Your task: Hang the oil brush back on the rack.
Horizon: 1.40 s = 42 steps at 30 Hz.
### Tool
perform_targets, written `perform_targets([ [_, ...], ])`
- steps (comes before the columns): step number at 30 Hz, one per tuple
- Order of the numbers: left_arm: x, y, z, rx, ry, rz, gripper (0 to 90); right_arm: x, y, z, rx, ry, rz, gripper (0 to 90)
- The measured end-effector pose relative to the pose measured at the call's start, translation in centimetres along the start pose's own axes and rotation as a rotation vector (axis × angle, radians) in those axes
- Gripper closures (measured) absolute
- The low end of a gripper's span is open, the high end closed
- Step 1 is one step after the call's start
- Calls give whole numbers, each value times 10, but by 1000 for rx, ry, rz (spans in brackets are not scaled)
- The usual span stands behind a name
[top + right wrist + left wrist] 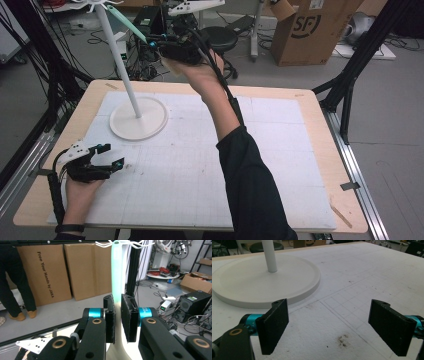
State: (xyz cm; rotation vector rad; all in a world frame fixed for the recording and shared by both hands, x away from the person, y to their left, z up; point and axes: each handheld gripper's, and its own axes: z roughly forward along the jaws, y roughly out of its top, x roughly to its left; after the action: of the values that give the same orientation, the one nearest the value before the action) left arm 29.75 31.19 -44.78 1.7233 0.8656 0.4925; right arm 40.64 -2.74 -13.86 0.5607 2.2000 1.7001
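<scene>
right claw (152, 42): clamped on pale green strip (126, 24), upper centre, lifted toward stand (120, 55) hooks, probably to hang it | left claw (111, 156): open, empty, resting lower left on surface (210, 165)

Stand (137, 119) on mat (280, 165), far left; box (312, 30) on floor behind table (320, 107).

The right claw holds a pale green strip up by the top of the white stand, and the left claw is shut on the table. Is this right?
Not quite: the left claw is open, with nothing between its jaws, as the left gripper view shows. The right claw does grip the pale green strip.
</scene>
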Motion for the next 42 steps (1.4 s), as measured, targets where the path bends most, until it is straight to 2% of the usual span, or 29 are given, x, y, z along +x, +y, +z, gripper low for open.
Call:
perform_targets([
  [14,0,0,0,1,-4,5,174,-1,0,4,12,-2,-3,830],
  [31,-1,0,0,-1,-9,7,175,-2,-3,19,40,-18,-7,816],
  [33,-1,0,0,0,-9,10,175,-3,-4,22,47,-26,-10,780],
  [34,-1,0,0,-1,-9,9,175,-4,-6,22,47,-24,-7,717],
  [37,-1,0,0,0,-9,11,175,-5,-9,21,61,-14,1,637],
  [42,-2,0,0,2,-11,22,175,-6,-25,9,81,-21,-13,519],
])
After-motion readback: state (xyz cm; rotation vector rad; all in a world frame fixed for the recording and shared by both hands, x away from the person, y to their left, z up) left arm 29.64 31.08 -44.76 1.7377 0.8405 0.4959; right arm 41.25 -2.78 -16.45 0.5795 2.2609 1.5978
